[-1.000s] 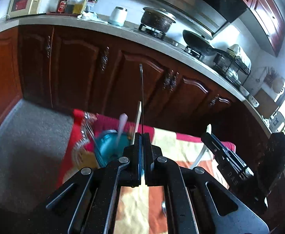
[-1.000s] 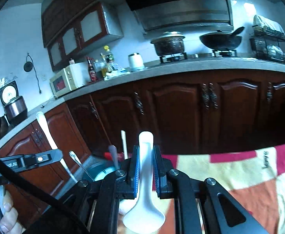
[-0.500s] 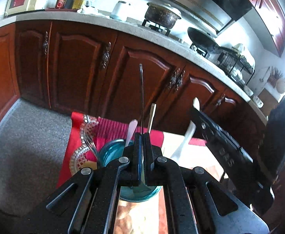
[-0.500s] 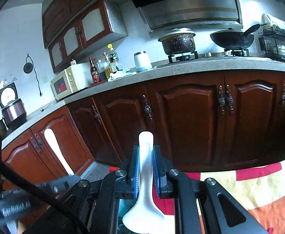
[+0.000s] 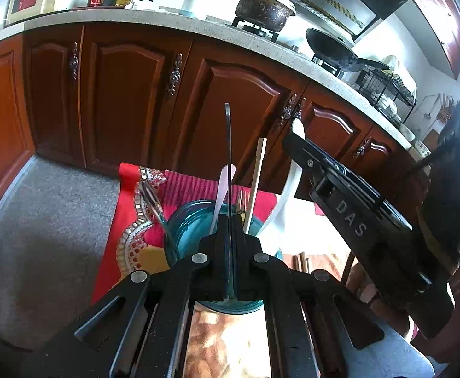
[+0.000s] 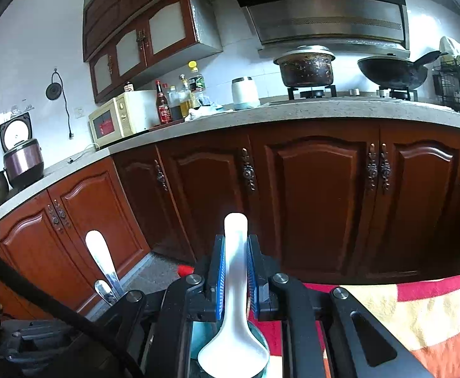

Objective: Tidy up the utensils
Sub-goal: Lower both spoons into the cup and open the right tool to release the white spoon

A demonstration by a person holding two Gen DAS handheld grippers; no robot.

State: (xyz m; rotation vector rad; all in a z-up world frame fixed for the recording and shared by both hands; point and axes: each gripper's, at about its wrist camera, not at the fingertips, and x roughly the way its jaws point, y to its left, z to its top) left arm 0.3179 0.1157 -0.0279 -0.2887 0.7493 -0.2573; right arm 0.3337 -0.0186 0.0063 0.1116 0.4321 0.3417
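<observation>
My left gripper (image 5: 230, 220) is shut on a thin metal utensil (image 5: 228, 145) that I see edge-on, its handle pointing up. Right below its fingers stands a teal glass cup (image 5: 185, 230) with a pale spoon handle, a fork (image 5: 241, 203), a wooden stick (image 5: 256, 182) and a metal spoon in it. My right gripper (image 6: 233, 245) is shut on a white ceramic spoon (image 6: 234, 330), whose bowl hangs over the cup (image 6: 196, 343). In the left wrist view that gripper (image 5: 296, 145) leans in from the right, and the white spoon (image 5: 288, 189) reaches down to the cup's rim.
The cup stands on a red and cream patterned cloth (image 6: 419, 308) near the table's left end. Brown chopsticks (image 5: 302, 261) lie on the cloth right of the cup. Dark wooden cabinets (image 6: 318, 204) stand behind, and grey floor (image 5: 56, 214) lies beyond the left edge.
My left gripper has sunk toward the teal cup with the metal utensil. My right gripper has moved left with the white spoon, so the spoon's bowl is now over the cup.
</observation>
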